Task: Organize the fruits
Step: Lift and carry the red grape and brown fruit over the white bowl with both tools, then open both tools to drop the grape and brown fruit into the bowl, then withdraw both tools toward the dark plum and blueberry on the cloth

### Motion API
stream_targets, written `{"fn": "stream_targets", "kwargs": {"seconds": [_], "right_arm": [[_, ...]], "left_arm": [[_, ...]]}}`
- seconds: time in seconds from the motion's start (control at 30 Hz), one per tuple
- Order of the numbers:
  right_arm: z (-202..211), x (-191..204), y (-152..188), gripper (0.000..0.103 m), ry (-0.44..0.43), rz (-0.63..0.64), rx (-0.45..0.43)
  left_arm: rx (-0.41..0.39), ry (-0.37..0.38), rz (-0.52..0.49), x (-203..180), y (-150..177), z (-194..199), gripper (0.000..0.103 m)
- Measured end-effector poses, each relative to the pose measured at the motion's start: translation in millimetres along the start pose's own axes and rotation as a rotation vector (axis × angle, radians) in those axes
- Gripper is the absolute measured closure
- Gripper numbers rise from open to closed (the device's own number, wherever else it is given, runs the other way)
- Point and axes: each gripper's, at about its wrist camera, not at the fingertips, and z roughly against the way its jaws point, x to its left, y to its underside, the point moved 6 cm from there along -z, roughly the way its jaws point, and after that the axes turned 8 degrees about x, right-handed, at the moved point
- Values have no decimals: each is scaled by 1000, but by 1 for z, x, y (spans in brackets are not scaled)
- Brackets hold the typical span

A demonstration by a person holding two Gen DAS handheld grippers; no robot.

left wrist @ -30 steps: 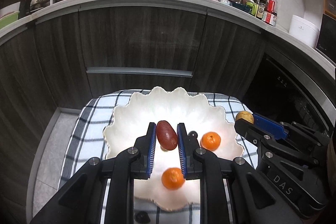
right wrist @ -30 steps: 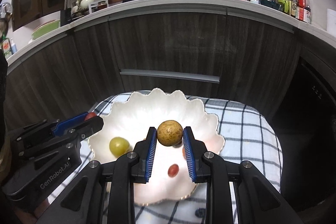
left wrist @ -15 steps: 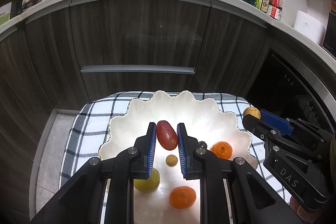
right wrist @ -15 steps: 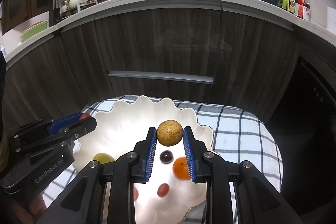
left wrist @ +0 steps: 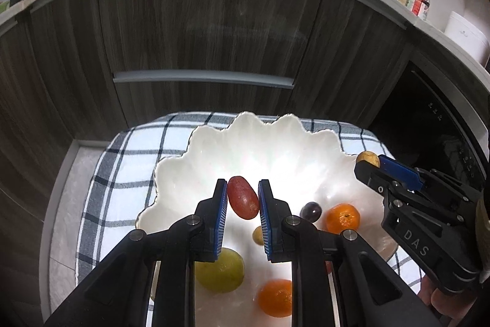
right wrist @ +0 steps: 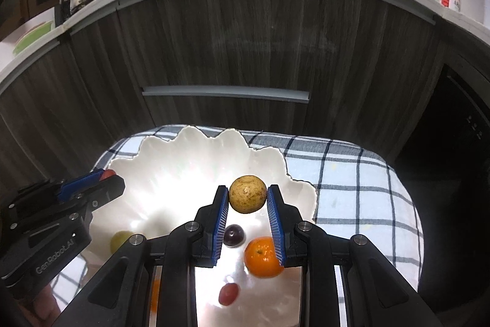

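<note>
My left gripper (left wrist: 243, 186) is shut on a red oval grape (left wrist: 243, 197), held over the white scalloped bowl (left wrist: 260, 140). My right gripper (right wrist: 247, 194) is shut on a round tan-brown fruit (right wrist: 247, 194) over the same bowl (right wrist: 171, 161). In the bowl lie a green grape (left wrist: 220, 268), two oranges (left wrist: 342, 218) (left wrist: 275, 298), a dark grape (left wrist: 310, 210) and a small yellowish fruit (left wrist: 257, 234). The right wrist view shows an orange (right wrist: 262, 258), a dark grape (right wrist: 233, 235) and a red grape (right wrist: 228, 294). Each gripper appears at the edge of the other's view.
The bowl sits on a checked blue-and-white cloth (right wrist: 352, 189) on a small table. Dark wood cabinet fronts with a grey handle (left wrist: 202, 78) stand close behind. A black oven front (left wrist: 435, 124) is at the right. The counter above holds a pan, bottles and jars.
Both grippers have moved forward and down over the bowl with their fruits still held. More of the bowl's fruit now shows beneath the fingers.
</note>
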Motion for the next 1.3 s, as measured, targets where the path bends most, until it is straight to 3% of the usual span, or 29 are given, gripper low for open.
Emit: {"fn": "stream_targets", "kwargs": {"seconds": [0.33, 0.4, 0.47, 0.53, 0.57, 0.6, 0.67, 0.73, 0.93, 1.3], "right_arm": [[-31, 0, 1, 76, -2, -16, 62], [-34, 0, 0, 75, -5, -15, 69], [-36, 1, 0, 75, -1, -8, 71], [-36, 2, 0, 74, 0, -3, 68], [-35, 2, -1, 74, 3, -1, 67], [-35, 3, -1, 71, 6, 0, 67], [-32, 2, 0, 54, -1, -7, 59], [-28, 0, 0, 30, 10, -21, 40], [-15, -1, 1, 27, 24, -31, 22], [23, -5, 8, 20, 70, -44, -18]], "left_arm": [[46, -18, 22, 5, 2, -20, 81], [48, -31, 23, 6, 3, -21, 75], [47, -34, 26, 7, 3, -21, 59], [44, -49, 26, 8, 3, -20, 55], [44, -56, 28, 9, 3, -19, 48], [47, -56, 34, 10, 2, -18, 44], [40, -61, 43, 10, 1, -15, 40], [33, -75, 41, 11, 1, -12, 35], [3, -123, 38, 13, 2, 2, 15], [-32, -147, 19, 8, 9, 39, 12]]}}
